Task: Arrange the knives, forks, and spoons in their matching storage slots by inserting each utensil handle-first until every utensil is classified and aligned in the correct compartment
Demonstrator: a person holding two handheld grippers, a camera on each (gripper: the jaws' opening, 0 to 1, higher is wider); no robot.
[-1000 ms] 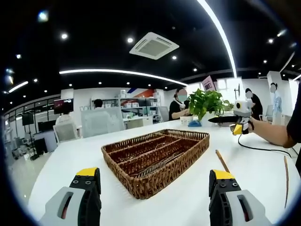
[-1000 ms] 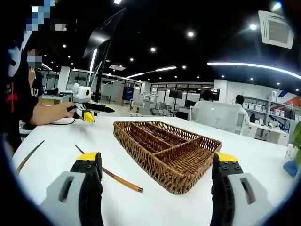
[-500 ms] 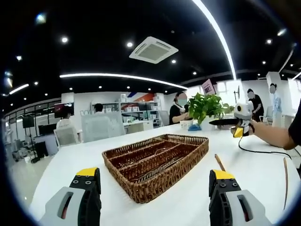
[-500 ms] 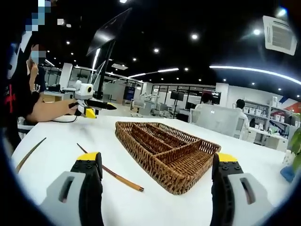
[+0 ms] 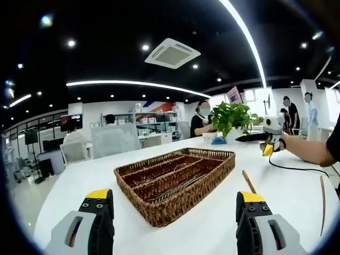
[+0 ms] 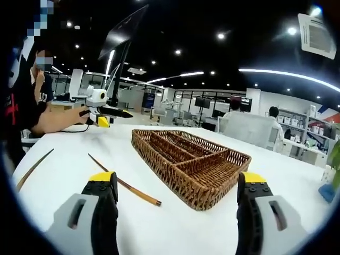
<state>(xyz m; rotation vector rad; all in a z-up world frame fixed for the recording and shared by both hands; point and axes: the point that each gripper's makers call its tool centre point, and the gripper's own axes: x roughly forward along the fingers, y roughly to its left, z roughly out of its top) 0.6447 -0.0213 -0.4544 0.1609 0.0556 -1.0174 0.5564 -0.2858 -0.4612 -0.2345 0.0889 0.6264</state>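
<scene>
Wicker tray (image 5: 175, 178) sits mid-tabletop (image 5: 79, 191); two brown utensils (image 6: 125, 186) lie near the edge by me. Nothing has shifted, only my cameras drifted. My left gripper (image 5: 174, 223) and right gripper (image 6: 175, 223) stay apart, empty. Sorting not started.

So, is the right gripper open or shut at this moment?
Open: in the right gripper view the right gripper has its jaws wide apart, holding nothing.

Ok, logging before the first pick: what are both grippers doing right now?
Left gripper: open, jaws apart, holding nothing.
Right gripper: open, jaws apart, holding nothing.
</scene>
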